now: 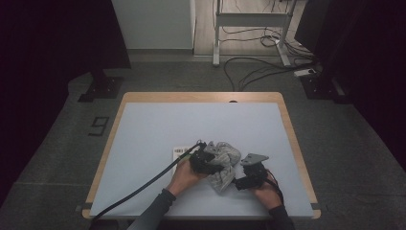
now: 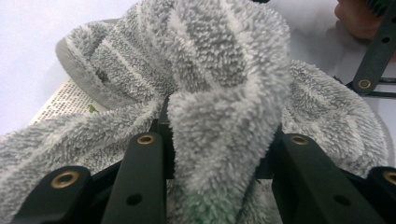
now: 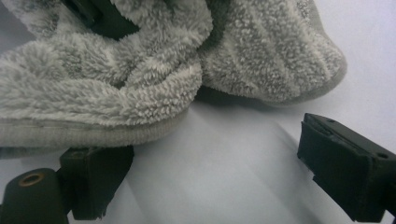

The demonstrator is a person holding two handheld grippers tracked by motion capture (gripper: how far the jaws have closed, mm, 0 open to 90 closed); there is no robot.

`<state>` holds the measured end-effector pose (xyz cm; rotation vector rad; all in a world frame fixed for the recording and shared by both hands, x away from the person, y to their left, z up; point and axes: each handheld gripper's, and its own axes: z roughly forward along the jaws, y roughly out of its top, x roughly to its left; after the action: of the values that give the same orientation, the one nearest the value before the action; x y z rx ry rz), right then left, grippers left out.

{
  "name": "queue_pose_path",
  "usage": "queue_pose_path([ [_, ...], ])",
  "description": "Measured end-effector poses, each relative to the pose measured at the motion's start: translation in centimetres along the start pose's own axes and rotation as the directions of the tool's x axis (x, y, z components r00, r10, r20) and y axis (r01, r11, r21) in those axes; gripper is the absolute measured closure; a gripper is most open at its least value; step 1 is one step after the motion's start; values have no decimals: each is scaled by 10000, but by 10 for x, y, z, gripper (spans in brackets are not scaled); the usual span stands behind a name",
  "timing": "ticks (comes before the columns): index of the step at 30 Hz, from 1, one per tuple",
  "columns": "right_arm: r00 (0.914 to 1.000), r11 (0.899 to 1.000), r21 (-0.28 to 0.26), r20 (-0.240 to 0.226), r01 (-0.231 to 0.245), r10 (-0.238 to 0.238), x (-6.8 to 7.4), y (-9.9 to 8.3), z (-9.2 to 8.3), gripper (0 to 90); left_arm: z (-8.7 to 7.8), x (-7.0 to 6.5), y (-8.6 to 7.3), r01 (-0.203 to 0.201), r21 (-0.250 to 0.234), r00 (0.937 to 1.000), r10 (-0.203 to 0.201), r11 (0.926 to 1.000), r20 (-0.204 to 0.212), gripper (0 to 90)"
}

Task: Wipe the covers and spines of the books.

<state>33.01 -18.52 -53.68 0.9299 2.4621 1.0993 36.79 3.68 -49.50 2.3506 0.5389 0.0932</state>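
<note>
Currently the left gripper [image 1: 207,160] is clamped on a bunched fold of the grey fuzzy towel [image 1: 225,160], which lies crumpled on the white table [image 1: 153,139], part of it over a printed paper [image 1: 181,152]. Just right, the right gripper [image 3: 205,172] has its jaws spread wide with nothing between them, one jaw under the towel's hem.

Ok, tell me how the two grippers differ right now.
The left gripper is shut on a fold of the grey towel; the right gripper is open, gripping nothing. The left sits on top of the towel, the right beside its edge, one jaw just under the hem. Both are black and hand-held.
</note>
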Motion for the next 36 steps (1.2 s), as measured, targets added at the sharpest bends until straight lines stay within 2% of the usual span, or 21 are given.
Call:
queue_pose_path([
  [3, 10000, 10000, 0, 0, 16, -16, 0, 0, 0, 101, -6, 2, 3, 149, -190, 9999, -148, 9997, 44, 650],
  [7, 10000, 10000, -9, 8, 27, -27, 0, 0, 0, 102, -20, 2, 9, 157, -562, 9999, -157, 9983, 18, 650],
  [13, 10000, 10000, -2, 10, 4, -4, 0, 0, 0, 101, -46, 5, 18, 95, -918, 9995, -122, 9957, -293, 650],
  [22, 10000, 10000, 2, 20, 0, 0, 0, 0, 0, 102, -66, 12, 22, 51, -1001, 9987, -101, 9950, -500, 649],
  [29, 10000, 10000, 1, 24, 11, -11, 0, 0, 0, 103, -83, 18, 23, 195, -1233, 9980, -268, 9922, -578, 649],
  [36, 10000, 10000, -18, 24, 2, -2, 0, 0, 0, 103, -105, 21, 23, 90, -1327, 9939, -235, 9911, -1081, 649],
])
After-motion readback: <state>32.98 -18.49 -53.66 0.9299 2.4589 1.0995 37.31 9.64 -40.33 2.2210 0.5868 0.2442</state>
